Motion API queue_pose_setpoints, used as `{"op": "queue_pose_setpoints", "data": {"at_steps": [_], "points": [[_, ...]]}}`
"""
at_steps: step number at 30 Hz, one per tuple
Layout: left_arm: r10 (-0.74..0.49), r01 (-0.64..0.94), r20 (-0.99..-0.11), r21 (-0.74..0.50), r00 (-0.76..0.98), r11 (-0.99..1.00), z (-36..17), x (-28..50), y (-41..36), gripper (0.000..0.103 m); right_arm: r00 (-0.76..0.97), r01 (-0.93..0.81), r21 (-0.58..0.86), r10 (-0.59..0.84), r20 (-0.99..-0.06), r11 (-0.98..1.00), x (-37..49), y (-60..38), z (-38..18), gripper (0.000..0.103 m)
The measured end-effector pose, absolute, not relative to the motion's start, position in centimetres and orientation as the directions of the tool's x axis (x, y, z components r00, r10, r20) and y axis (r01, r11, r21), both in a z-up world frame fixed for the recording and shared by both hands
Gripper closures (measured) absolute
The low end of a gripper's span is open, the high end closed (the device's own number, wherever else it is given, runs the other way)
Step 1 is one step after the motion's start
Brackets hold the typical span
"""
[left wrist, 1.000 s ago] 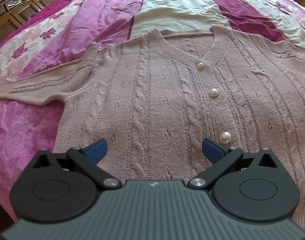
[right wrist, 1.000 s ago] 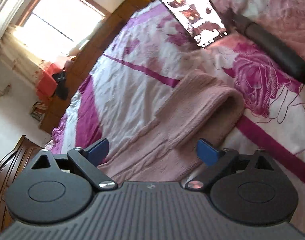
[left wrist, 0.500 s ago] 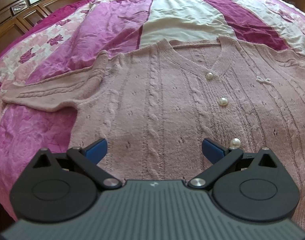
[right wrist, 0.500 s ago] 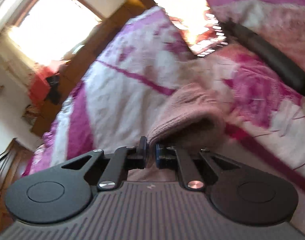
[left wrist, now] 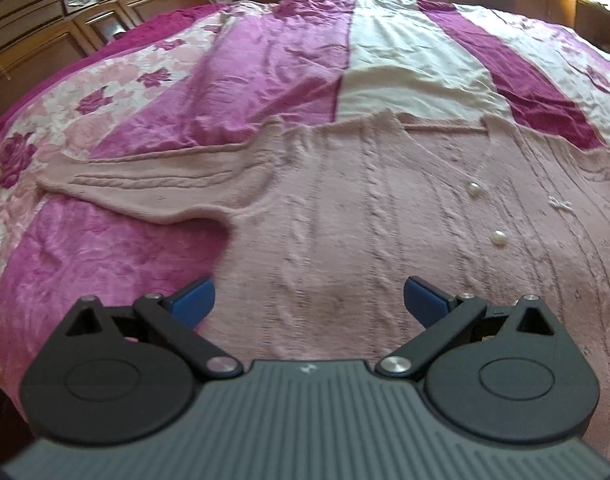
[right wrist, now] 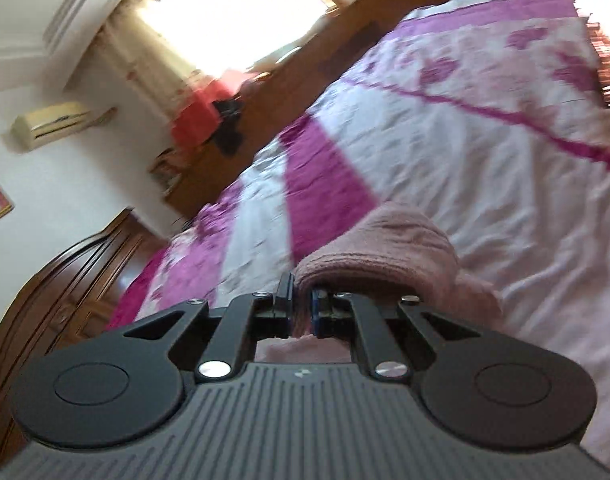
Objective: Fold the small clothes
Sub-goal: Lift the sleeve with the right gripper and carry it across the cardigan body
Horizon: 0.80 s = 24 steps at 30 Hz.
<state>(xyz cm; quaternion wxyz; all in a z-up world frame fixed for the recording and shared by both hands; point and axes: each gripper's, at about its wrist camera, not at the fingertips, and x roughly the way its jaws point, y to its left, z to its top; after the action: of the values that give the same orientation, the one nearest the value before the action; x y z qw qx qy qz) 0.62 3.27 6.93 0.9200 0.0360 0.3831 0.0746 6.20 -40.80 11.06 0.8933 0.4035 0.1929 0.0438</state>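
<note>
A pink cable-knit cardigan with pearl buttons lies flat, front up, on the bed. Its left sleeve stretches out to the left over the quilt. My left gripper hovers open above the cardigan's lower body, with nothing between its blue pads. In the right wrist view, my right gripper is shut on the cardigan's other sleeve, whose cuff bunches in a hump above the jaws, lifted off the quilt.
A magenta, pink and white floral quilt covers the bed. A dark wooden headboard stands at the far left. A wooden door, a bright window and an air conditioner show in the right wrist view.
My right gripper closed on the sleeve cuff and lifted it, swinging away from the phone. My left gripper, still open, drifted left and back along the cardigan.
</note>
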Motion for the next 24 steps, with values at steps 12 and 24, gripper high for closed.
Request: {"op": "queue_pose_setpoints", "data": {"at_steps": [12,24], "points": [[0.188,-0.175,-0.682,0.089,0.707,0.981,7.5,-0.8,7.2,0.000,0.872,-0.067,0.734,0.397,-0.286,0.676,9.6,-27.7,14.3,0.094],[0.206,-0.229,-0.686,0.059,0.697,0.972,7.0,-1.6,10.3,0.000,0.779,-0.121,0.750,0.531,-0.333,0.650,12.6,-17.0,11.2,0.095]]}}
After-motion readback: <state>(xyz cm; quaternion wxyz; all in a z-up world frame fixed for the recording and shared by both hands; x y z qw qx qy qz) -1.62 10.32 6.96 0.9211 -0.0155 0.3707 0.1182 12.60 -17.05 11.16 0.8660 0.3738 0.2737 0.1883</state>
